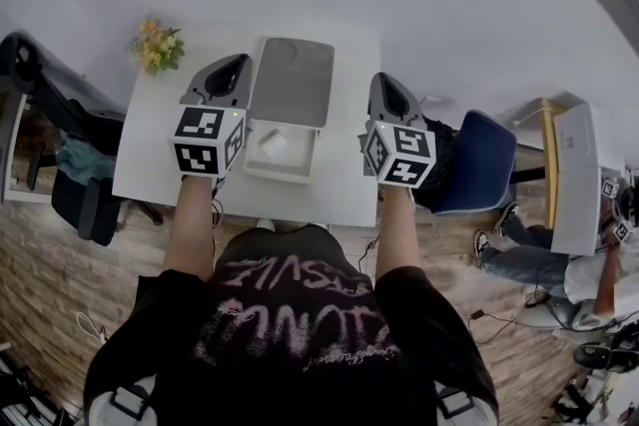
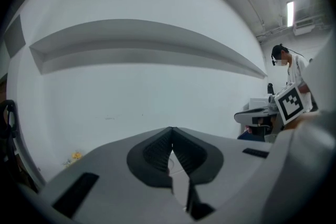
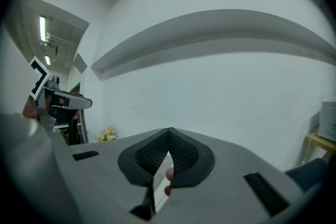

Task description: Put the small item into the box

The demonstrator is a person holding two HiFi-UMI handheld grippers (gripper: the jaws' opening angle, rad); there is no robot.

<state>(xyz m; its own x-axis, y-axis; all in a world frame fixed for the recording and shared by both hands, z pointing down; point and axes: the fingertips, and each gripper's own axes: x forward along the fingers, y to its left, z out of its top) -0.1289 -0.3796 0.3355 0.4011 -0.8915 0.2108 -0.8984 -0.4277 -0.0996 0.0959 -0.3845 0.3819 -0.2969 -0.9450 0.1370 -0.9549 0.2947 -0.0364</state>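
Observation:
An open white box (image 1: pixel 302 161) lies on the white table (image 1: pixel 150 160), its grey lid (image 1: pixel 293 80) folded back behind it. A small white item (image 1: pixel 274 146) rests inside the box. My left gripper (image 1: pixel 232 65) hovers over the table just left of the lid, shut, with nothing between its pads (image 2: pixel 171 128). To the right of the box my right gripper (image 1: pixel 384 83) is held level, and its tips meet as well (image 3: pixel 169 130). Both gripper views face the bare white wall, so neither shows the box or the item.
Yellow flowers (image 1: pixel 155 45) stand at the table's far left corner. A black chair (image 1: pixel 90 190) sits left of the table and a blue chair (image 1: pixel 481 165) right of it. Another person (image 1: pixel 599 264) is seated further right, beside a white cabinet (image 1: pixel 574 180).

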